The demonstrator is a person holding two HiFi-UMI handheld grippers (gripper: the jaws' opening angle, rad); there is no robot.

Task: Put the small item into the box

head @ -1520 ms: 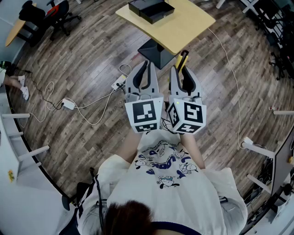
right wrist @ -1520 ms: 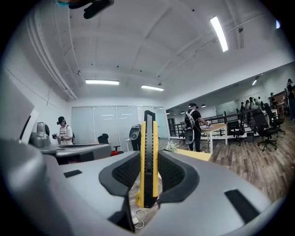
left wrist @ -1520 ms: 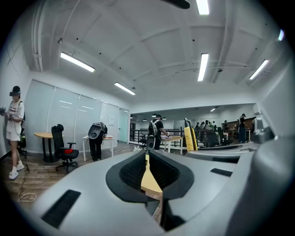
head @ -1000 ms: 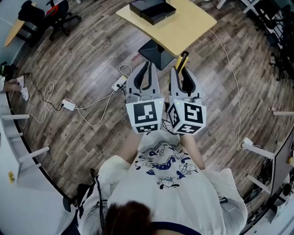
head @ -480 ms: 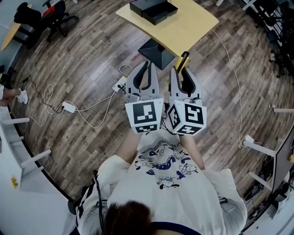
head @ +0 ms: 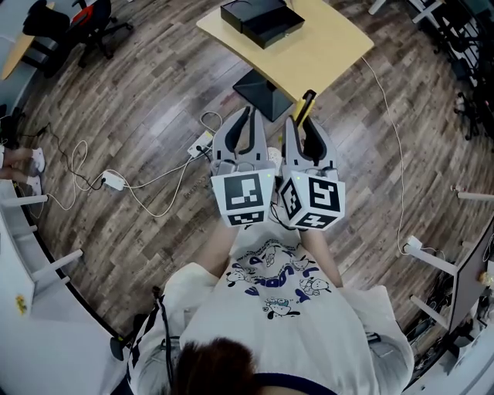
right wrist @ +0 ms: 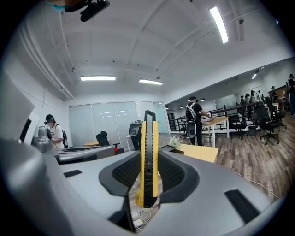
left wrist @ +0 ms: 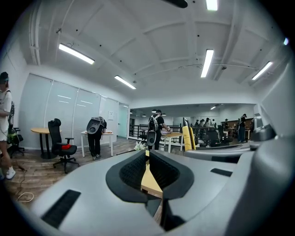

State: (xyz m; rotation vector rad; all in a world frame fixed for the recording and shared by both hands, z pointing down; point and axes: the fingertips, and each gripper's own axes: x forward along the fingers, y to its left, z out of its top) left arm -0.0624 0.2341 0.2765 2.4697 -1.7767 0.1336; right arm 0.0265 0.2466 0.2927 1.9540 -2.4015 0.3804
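Observation:
A black open box [head: 262, 19] lies at the far end of a light wooden table [head: 324, 54]. The small item is a yellow and black utility knife [right wrist: 148, 156]; it stands upright between the pads of my right gripper [right wrist: 148, 166], which is shut on it. In the head view the knife [head: 306, 104] sticks out past the right gripper [head: 303, 123], just short of the table's near edge. My left gripper [head: 248, 114] is held close beside it, shut with nothing in it. The left gripper [left wrist: 148, 154] shows only a thin slit between its pads.
Below the table stands its dark base [head: 266, 91]. White cables and a power strip [head: 199, 141] trail over the wooden floor at left. An office chair [head: 93, 23] stands far left. Several people [left wrist: 156, 129] stand at desks in the background.
The table and box have come a little nearer in the head view. Both grippers have stayed side by side, the knife still gripped in the right one.

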